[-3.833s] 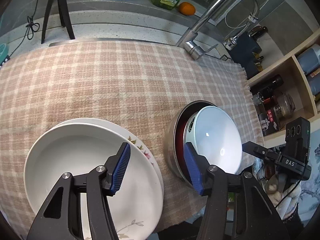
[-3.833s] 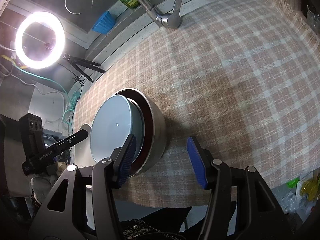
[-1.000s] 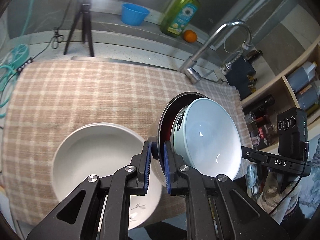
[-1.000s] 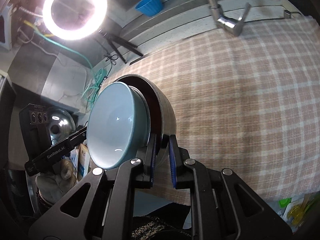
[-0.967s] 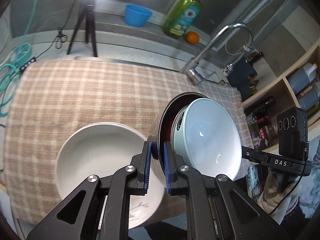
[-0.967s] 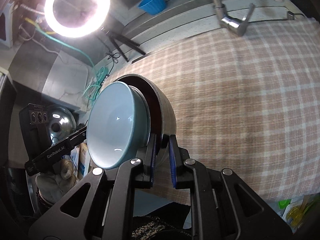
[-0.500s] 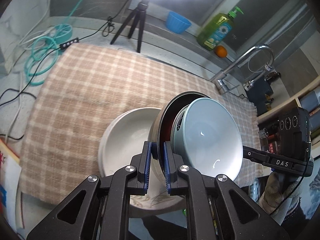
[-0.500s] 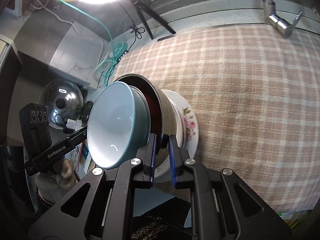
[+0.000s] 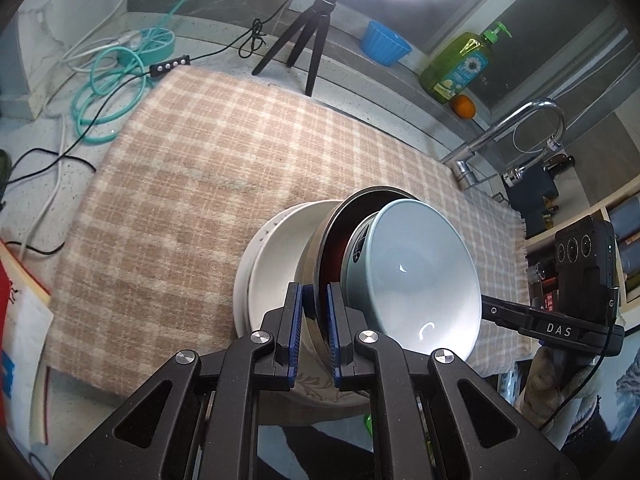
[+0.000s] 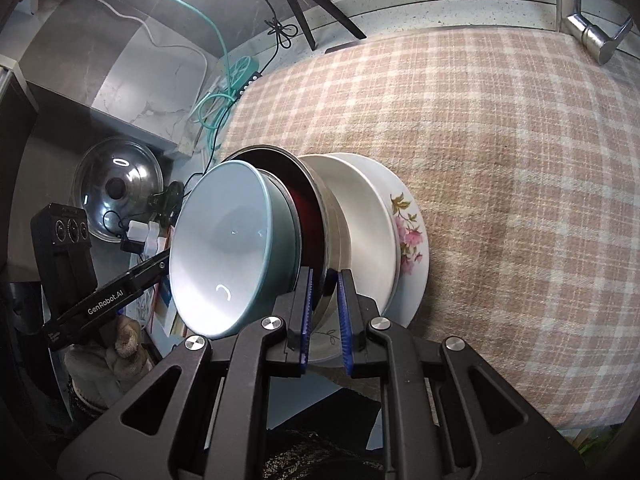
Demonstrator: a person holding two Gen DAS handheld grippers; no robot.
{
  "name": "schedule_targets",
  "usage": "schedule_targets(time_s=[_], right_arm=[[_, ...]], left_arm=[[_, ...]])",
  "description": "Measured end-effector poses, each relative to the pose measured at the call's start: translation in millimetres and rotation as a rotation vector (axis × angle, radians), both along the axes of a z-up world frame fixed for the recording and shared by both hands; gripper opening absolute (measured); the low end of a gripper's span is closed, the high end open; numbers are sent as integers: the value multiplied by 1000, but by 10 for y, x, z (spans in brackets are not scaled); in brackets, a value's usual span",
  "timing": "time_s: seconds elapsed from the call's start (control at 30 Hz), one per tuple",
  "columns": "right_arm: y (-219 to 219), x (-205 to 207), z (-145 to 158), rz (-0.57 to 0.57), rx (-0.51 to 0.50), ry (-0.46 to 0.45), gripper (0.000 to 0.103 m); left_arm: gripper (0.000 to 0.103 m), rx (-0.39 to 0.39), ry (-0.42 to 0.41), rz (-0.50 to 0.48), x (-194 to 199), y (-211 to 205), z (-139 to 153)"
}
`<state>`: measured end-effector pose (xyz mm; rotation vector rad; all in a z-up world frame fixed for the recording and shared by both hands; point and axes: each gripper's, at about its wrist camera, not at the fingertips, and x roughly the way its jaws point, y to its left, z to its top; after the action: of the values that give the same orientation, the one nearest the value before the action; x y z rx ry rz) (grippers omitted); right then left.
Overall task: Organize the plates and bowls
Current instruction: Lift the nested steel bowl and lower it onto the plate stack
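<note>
A steel bowl (image 9: pixel 320 240) with a dark red inside holds a pale blue bowl (image 9: pixel 416 276). Both grippers grip the steel bowl's rim from opposite sides and hold the stack tilted in the air. My left gripper (image 9: pixel 314 330) is shut on the rim, and so is my right gripper (image 10: pixel 323 312). Below the stack a plain white plate (image 9: pixel 276 264) lies on a flowered plate (image 10: pixel 410 236) on the checked cloth (image 9: pixel 200 184). The steel bowl (image 10: pixel 326 216) and blue bowl (image 10: pixel 224 248) also show in the right wrist view, just above the white plate (image 10: pixel 364 216).
A tap (image 9: pixel 508 136), a green soap bottle (image 9: pixel 460 68), an orange (image 9: pixel 464 106) and a blue cup (image 9: pixel 384 44) stand at the back. A tripod (image 9: pixel 308 40) and teal cable (image 9: pixel 104 96) are at the back left. A pot lid (image 10: pixel 118 188) lies off the counter's left side.
Both grippers, shut on the steel bowl's rim, have carried the bowl stack up and leftward, so it now hangs over the stacked plates. The cloth looks farther away.
</note>
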<state>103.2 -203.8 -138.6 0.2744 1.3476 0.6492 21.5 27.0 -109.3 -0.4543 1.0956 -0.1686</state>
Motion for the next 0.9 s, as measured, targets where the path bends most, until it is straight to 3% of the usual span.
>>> schedule_targets(time_s=[0.9], right_arm=[[30, 47, -64, 13, -8, 22, 14]], left_arm=[[8, 17, 25, 2, 75, -2, -86]])
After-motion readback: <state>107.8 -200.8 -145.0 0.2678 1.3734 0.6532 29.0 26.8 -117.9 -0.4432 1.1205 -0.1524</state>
